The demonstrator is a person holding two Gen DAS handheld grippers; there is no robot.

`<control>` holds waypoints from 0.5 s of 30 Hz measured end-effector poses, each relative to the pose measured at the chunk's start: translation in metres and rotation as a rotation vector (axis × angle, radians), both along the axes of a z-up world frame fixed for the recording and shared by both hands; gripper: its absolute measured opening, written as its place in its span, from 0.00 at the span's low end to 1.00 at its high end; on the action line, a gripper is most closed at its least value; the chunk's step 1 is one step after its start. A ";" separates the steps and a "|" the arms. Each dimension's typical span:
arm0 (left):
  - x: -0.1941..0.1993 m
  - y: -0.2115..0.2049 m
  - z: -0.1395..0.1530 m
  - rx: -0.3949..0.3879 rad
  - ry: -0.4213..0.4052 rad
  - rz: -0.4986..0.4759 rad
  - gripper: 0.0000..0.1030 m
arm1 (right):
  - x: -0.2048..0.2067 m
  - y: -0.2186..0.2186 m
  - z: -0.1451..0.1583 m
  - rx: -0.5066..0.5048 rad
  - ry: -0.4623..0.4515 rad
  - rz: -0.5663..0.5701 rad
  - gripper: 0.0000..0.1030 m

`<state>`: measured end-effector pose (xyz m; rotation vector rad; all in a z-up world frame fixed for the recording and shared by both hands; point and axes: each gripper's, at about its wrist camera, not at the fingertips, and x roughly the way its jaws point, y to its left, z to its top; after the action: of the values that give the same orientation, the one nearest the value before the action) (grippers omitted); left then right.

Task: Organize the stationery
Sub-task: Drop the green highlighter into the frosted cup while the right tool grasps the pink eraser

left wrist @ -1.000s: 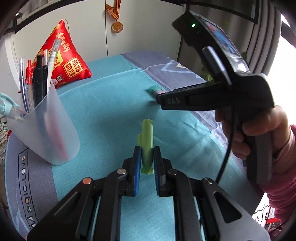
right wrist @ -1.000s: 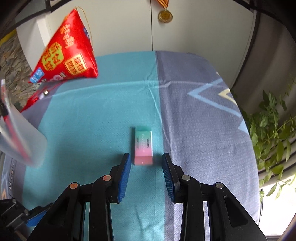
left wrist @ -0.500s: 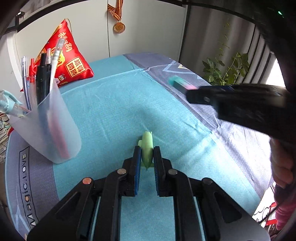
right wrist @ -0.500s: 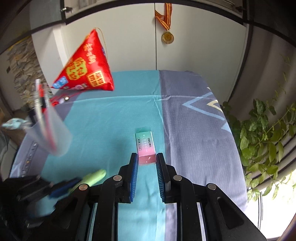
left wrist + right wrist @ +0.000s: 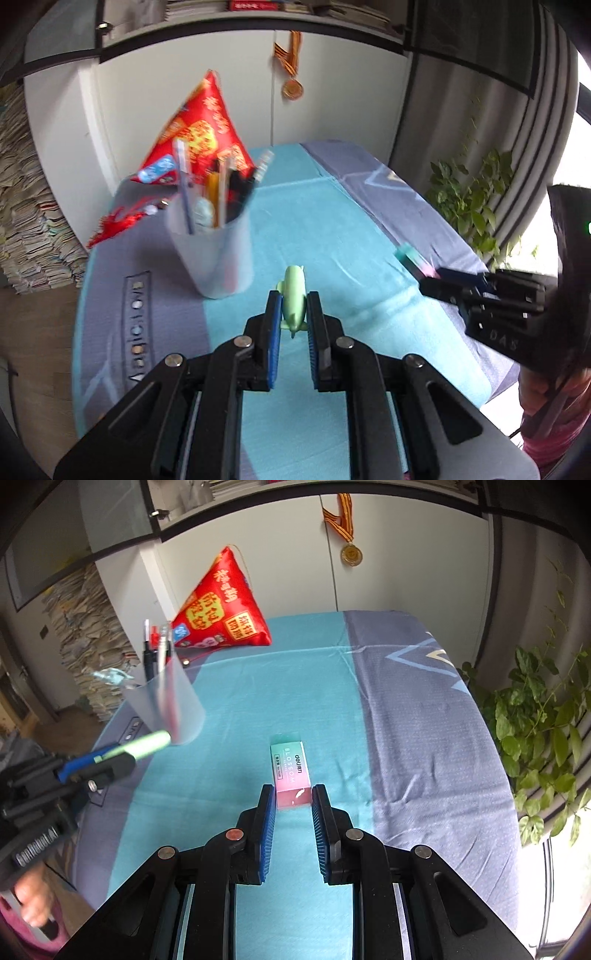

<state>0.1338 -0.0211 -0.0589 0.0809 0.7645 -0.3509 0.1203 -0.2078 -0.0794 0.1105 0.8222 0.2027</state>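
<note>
The left gripper (image 5: 293, 314) has its jaws clamped on a small green pen-like thing (image 5: 293, 295), lifted clear of the surface (image 5: 332, 229). Motion blur makes its shape uncertain; it may be a highlighter or a correction pen. It looks light and stiff, with smooth plastic that could slip, so a hold near its middle seems the safest.

The right gripper (image 5: 293, 801) has just been closing its jaws, and they are now pressed on the pink end of the eraser (image 5: 290, 771), which is held above the blue cloth. The eraser is light and slightly soft, its paper sleeve gives some friction, and the flat long sides are good to take.

The pen cup (image 5: 210, 243) stands at eleven o'clock from the left jaws, already full of pens, and probably both things should go there.
</note>
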 end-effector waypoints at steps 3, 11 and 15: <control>0.001 0.015 0.013 0.001 -0.028 0.052 0.11 | -0.009 0.005 0.004 0.005 -0.015 0.016 0.20; 0.006 0.042 0.050 -0.002 -0.102 0.122 0.11 | -0.018 0.007 0.009 0.018 -0.034 0.017 0.20; 0.024 0.046 0.063 0.027 -0.125 0.147 0.11 | -0.016 0.005 0.009 0.027 -0.030 0.015 0.20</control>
<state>0.1578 0.0254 0.0037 0.0704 0.6473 -0.1937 0.1043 -0.2029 -0.0703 0.1266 0.7905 0.2288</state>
